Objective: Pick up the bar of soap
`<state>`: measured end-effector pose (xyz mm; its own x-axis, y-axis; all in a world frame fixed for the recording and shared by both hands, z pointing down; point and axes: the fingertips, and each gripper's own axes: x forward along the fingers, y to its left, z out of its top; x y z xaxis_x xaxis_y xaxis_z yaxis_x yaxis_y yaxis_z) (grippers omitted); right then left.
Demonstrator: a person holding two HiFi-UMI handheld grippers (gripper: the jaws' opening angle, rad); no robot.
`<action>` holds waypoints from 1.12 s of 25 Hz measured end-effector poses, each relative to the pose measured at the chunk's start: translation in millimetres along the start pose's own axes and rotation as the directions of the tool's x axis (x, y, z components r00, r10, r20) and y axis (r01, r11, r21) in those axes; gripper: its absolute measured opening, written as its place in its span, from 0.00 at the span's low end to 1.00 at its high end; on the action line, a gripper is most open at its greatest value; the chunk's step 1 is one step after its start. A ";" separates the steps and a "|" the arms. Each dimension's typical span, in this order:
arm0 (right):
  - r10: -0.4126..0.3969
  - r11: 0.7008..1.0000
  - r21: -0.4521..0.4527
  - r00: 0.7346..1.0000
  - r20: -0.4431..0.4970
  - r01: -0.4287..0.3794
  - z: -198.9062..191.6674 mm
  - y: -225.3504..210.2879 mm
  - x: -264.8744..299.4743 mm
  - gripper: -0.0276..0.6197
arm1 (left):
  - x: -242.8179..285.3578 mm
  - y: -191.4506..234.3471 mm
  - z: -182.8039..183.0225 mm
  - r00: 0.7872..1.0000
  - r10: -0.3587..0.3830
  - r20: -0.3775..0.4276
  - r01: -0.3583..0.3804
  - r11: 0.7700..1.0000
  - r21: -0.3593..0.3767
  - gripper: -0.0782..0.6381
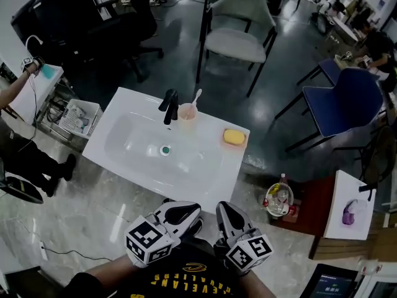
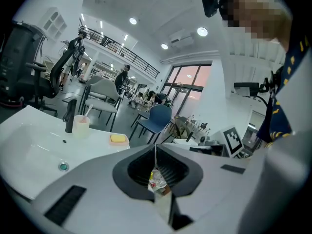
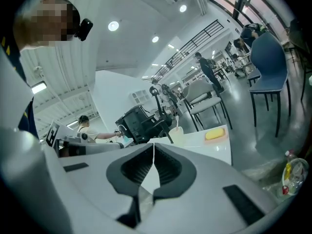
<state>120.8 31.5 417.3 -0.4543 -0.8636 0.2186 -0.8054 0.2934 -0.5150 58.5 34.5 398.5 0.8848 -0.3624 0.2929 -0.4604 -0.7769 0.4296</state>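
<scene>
A yellow bar of soap lies in a pink dish on the right rim of a white washbasin. It also shows small in the left gripper view as the soap and in the right gripper view as the soap. Both grippers hang close to my chest, in front of the basin's near edge. My left gripper has its jaws together and empty. My right gripper is shut with nothing between its jaws, well short of the soap.
A black tap and a pink cup with a toothbrush stand at the basin's back rim. A grey chair and a blue chair stand beyond. A bag with bottles sits on the floor at right. A person stands at left.
</scene>
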 end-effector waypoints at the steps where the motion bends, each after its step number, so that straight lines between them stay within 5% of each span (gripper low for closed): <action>1: -0.008 1.000 0.002 1.000 0.001 0.008 1.9 -2.1 2.8 0.07 | 1.8 3.2 1.1 1.000 -0.004 -0.004 0.004 1.000 -0.001 0.13; 17: -0.223 0.975 -0.002 0.972 0.067 0.224 62.1 -58.4 71.7 0.07 | 26.9 81.0 58.0 0.990 -0.131 -0.043 0.134 0.989 0.070 0.13; 23: -0.316 0.922 -0.234 0.949 0.002 0.308 83.8 -103.6 95.2 0.07 | 33.4 105.6 56.0 0.982 -0.168 -0.082 0.173 0.983 0.061 0.13; 28: -0.346 0.848 -0.470 0.928 -0.138 0.246 82.7 -136.3 118.8 0.11 | 42.4 110.7 55.6 0.984 -0.154 -0.093 0.160 0.985 0.068 0.13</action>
<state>208.1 -145.0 445.0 -0.1956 -0.8465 0.4952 -0.9735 0.2287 0.0065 49.0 -95.4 410.9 0.9344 -0.1893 0.3017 -0.3068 -0.8581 0.4117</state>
